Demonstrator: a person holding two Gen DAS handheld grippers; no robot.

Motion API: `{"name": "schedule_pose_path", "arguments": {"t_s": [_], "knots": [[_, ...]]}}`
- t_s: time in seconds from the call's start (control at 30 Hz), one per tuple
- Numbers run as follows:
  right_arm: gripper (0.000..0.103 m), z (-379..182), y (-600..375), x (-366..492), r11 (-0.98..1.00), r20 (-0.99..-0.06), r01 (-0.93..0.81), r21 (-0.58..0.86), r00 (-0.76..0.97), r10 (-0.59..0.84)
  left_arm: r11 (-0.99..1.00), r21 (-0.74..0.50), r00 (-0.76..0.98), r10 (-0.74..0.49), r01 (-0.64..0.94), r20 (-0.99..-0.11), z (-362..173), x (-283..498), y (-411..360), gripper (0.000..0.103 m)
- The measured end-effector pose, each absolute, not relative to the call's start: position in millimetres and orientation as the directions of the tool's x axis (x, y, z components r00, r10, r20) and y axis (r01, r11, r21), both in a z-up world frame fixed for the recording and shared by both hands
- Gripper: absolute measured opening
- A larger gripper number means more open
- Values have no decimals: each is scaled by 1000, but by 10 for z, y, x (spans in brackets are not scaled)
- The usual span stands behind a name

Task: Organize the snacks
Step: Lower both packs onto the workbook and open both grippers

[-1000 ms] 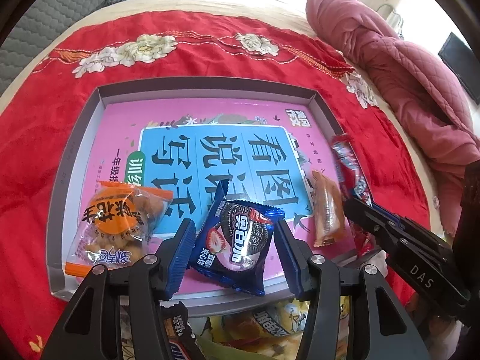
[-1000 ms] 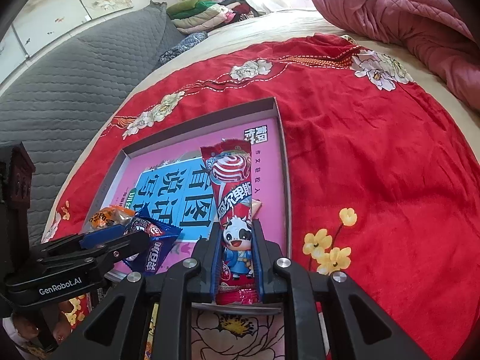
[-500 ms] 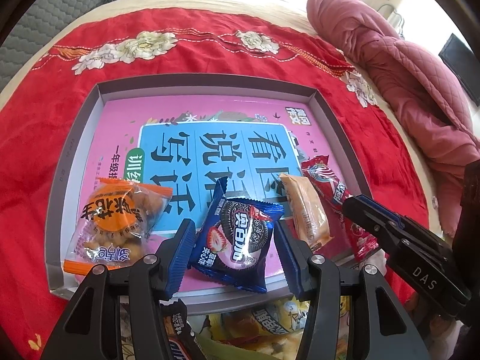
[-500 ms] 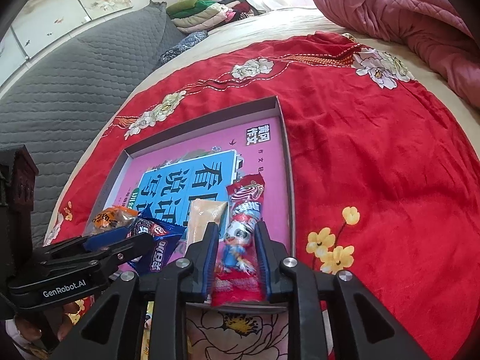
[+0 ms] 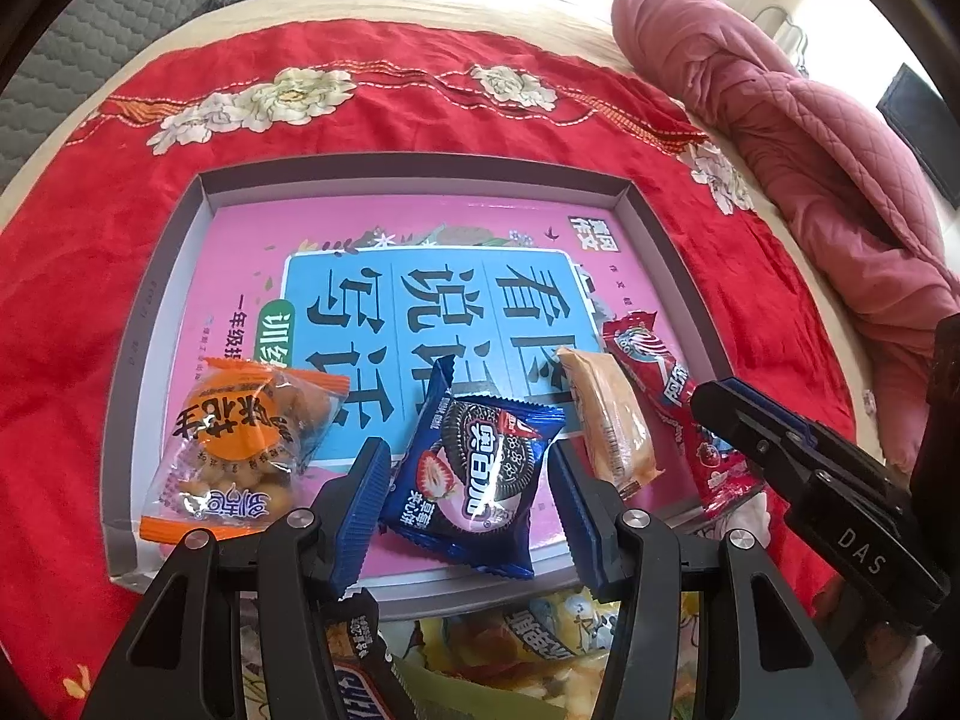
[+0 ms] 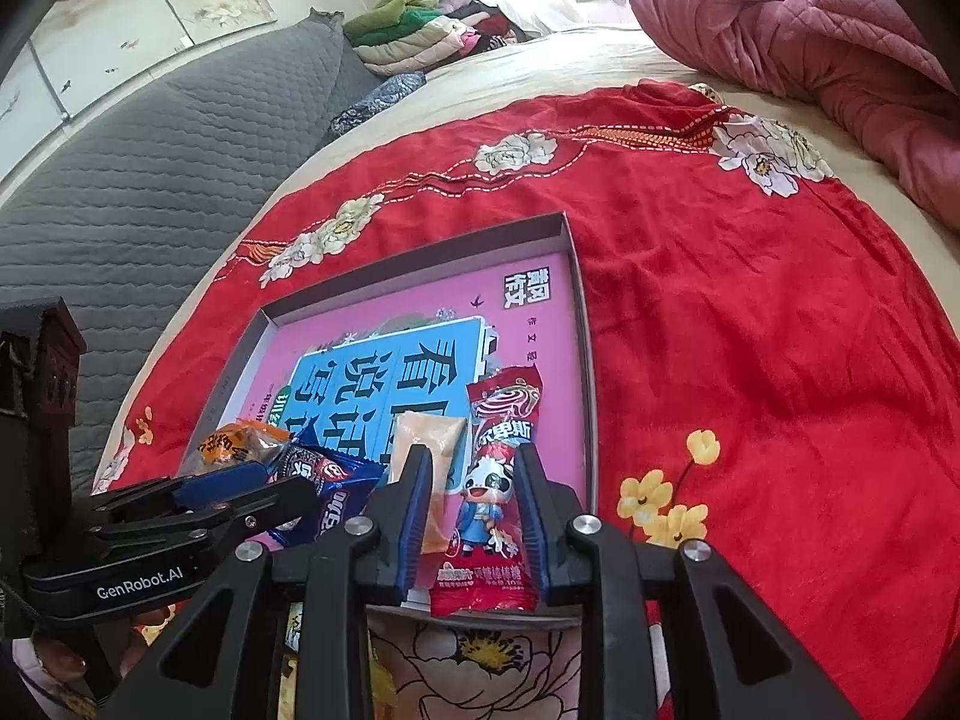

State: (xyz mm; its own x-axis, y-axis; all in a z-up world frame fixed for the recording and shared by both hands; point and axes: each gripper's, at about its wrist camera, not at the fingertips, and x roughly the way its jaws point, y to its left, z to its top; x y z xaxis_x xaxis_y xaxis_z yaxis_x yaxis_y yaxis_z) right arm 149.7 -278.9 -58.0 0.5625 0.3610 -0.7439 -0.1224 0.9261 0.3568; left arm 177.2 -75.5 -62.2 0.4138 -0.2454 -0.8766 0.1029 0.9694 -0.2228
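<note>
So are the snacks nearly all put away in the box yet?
Partly. Four packets lie in the grey box: the orange bag, blue cookie pack, tan bar and red candy pack. Both grippers, left and right, are open around the blue and red packs. More snacks wait outside, in front of the box.

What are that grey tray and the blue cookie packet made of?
The tray looks like matte grey cardboard: thin, flat walls meeting in folded corners, no shine. The cookie packet looks like glossy plastic film: it crinkles, catches highlights and has a sawtooth sealed edge.
</note>
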Motion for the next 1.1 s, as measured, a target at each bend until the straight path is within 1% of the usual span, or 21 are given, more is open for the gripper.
{"name": "schedule_pose_path", "arguments": {"t_s": [0.03,0.27,0.37,0.47,0.6,0.7,0.9,1.1], "knots": [[32,-571,-2793,1499,926,-742,-123,358,565,362,970,-222,415,-244,103,-877,-614,1773,-756,57],[33,-516,-2801,1484,923,-728,-134,361,578,369,971,-215,422,-238,103,-874,-547,1748,-744,57],[33,-497,-2804,1479,923,-724,-138,359,583,369,971,-215,426,-237,100,-873,-523,1737,-732,59],[33,-479,-2803,1470,923,-720,-143,359,587,370,971,-215,430,-237,100,-871,-483,1723,-717,60],[39,-450,-2799,1456,921,-713,-148,360,593,374,973,-208,438,-230,99,-869,-440,1691,-694,62],[39,-413,-2795,1438,922,-705,-157,354,603,373,973,-208,441,-230,98,-867,-414,1678,-685,65],[43,-357,-2783,1397,921,-694,-170,350,613,377,974,-199,451,-225,105,-864,-338,1635,-680,65],[44,-228,-2769,1310,919,-659,-203,338,645,386,974,-200,460,-224,102,-859,-247,1585,-621,65]]}}
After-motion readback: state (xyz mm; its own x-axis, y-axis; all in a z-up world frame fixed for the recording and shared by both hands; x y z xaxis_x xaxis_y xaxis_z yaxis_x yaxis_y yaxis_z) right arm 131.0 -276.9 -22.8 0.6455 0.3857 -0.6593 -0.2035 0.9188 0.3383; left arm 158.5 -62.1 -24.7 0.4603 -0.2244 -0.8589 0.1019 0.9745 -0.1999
